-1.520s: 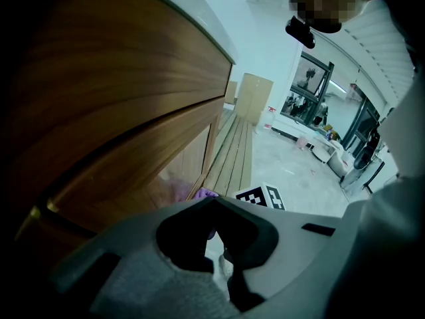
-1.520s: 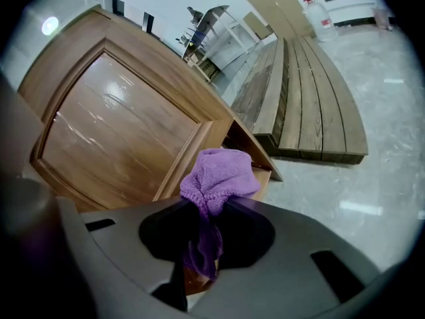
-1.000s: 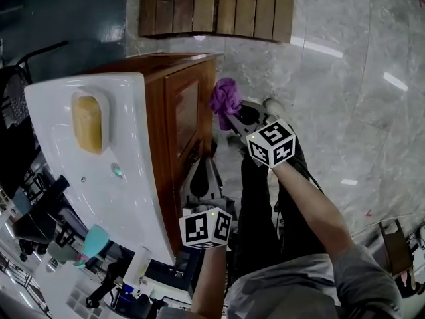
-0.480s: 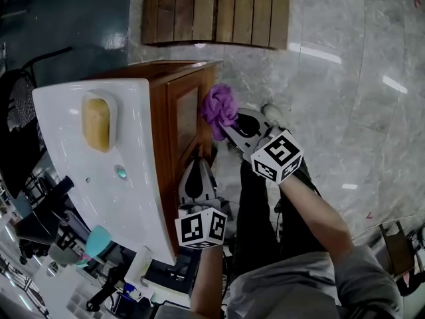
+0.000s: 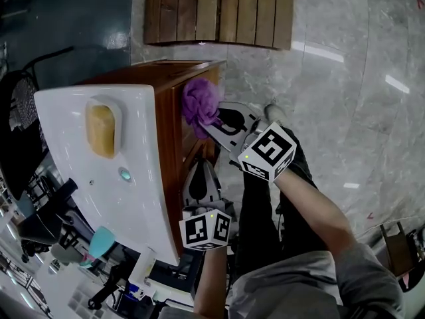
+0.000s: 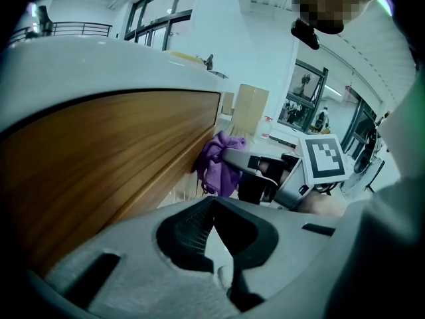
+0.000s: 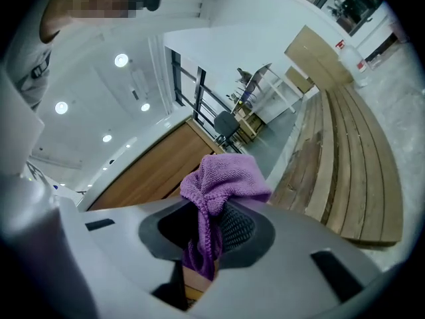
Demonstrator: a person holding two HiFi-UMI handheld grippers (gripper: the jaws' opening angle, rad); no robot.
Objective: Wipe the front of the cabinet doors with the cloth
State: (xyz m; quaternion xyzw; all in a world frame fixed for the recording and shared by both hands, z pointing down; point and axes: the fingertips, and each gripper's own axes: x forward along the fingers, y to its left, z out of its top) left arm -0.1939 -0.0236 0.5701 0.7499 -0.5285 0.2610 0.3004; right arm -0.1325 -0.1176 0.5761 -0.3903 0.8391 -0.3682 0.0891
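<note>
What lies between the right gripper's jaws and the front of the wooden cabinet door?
The purple cloth. The right gripper clamps it, and its bunched end appears to press against the cabinet door. The head view shows this best.

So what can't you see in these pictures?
- Cabinet door front, head view: seen nearly edge-on under the white sink top, so dirt can't be judged.
- Where the purple cloth meets the wood, head view: the bunched cloth covers it.
- Door's lower part, left gripper view: blocked by the left gripper body.
</note>
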